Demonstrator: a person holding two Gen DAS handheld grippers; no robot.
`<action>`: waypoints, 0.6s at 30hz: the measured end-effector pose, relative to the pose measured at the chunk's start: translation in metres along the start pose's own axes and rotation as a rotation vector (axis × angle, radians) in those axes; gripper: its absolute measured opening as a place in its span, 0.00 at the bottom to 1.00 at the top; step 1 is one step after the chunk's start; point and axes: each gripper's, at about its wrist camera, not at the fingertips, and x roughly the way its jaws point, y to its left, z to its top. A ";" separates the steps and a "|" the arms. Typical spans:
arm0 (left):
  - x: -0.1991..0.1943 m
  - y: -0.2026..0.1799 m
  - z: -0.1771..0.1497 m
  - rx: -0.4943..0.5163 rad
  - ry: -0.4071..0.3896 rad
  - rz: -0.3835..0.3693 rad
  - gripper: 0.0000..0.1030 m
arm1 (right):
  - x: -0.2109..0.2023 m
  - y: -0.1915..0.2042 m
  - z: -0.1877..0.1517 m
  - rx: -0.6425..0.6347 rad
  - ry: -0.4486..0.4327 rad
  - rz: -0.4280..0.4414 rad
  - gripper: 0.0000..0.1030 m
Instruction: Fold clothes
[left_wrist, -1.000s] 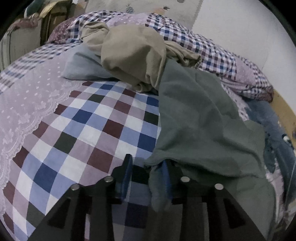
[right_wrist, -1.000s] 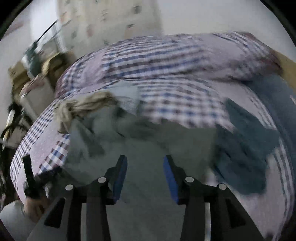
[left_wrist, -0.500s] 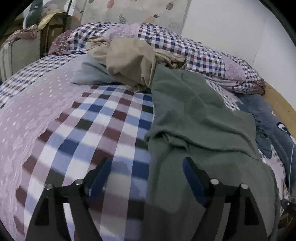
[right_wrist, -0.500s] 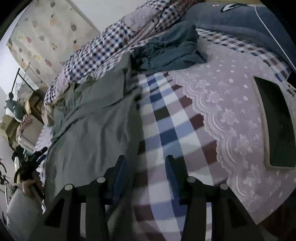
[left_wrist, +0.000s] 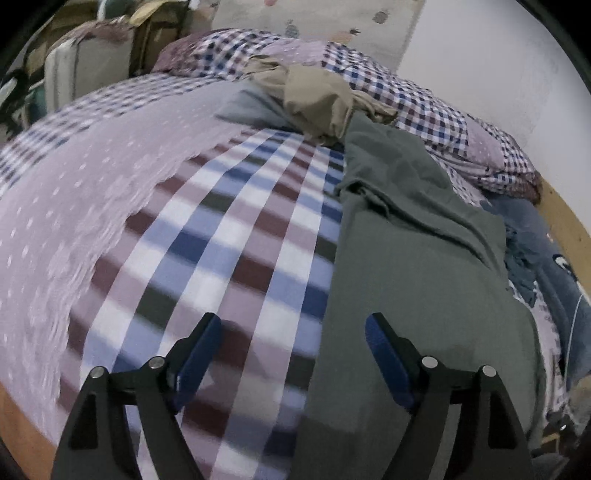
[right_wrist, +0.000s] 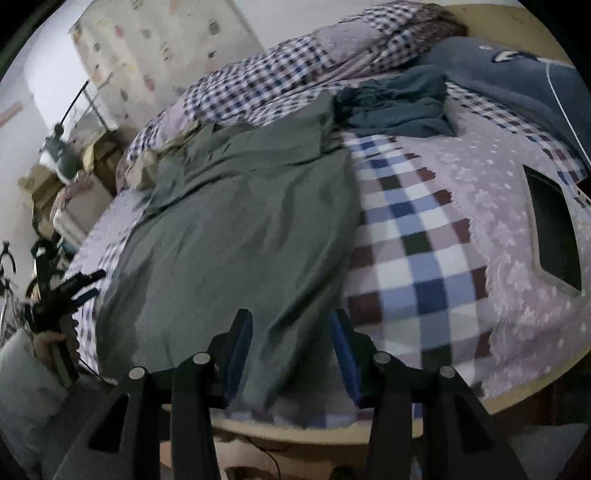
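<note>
We held both grippers spread: the right gripper (right_wrist: 291, 347) straddled the green garment's (right_wrist: 236, 236) near hem at the bed's (right_wrist: 443, 258) near edge; its length ran toward the pillows, with the left gripper (left_wrist: 293, 354) beside its left edge.

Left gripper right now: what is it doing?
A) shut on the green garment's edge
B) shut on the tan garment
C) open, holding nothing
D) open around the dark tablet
C: the left gripper has its blue pads spread wide, with only the checked bedspread between them; the green garment lies beside it, ungripped.
</note>
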 end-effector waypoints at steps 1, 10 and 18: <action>-0.003 0.001 -0.004 -0.006 0.004 0.000 0.81 | 0.000 0.005 -0.004 -0.019 0.009 -0.003 0.46; -0.025 0.003 -0.033 -0.031 0.041 0.005 0.81 | -0.024 -0.043 -0.015 0.167 -0.004 -0.328 0.04; -0.027 0.018 -0.047 -0.089 0.102 0.014 0.81 | -0.050 -0.071 -0.019 0.325 -0.101 -0.308 0.12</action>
